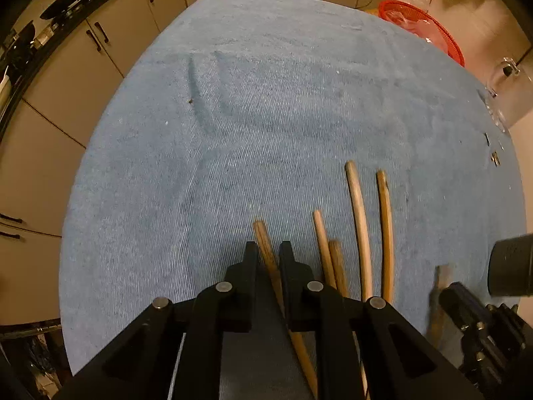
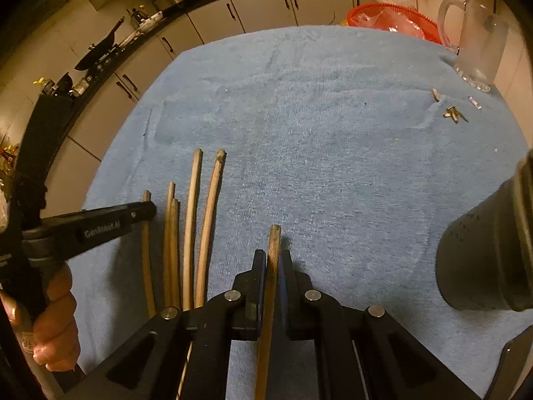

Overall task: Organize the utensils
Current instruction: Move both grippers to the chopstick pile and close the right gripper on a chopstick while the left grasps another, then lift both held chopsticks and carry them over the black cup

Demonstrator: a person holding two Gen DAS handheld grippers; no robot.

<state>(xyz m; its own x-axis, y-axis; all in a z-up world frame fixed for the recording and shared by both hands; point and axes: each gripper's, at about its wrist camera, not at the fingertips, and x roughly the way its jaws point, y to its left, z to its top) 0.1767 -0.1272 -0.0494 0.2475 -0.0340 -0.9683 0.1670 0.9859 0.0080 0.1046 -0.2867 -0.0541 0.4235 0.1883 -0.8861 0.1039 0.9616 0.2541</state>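
A thin brown wooden chopstick is clamped between the jaws of the right gripper, its tip poking out just ahead of the fingertips, shaft running back under the gripper body. A second thin wooden chopstick sits between the fingers of the left gripper; the jaws are narrowed around it, but firm contact cannot be told from the left wrist view. Just right of the left gripper, four more tan wooden chopsticks are laid roughly parallel on the blue terry towel, two of them touching. A dark grey plastic cup, tilted towards the right gripper's camera, is seen to the right of the right gripper, probably the holder for the sticks. Far ahead-right a clear glass mug and a red mesh basket are placed at the towel's far edge. The sticks are judged light, stiff and smooth, so likely to pivot or slip in a pinch; a hold nearer mid-length than the tip is advised.
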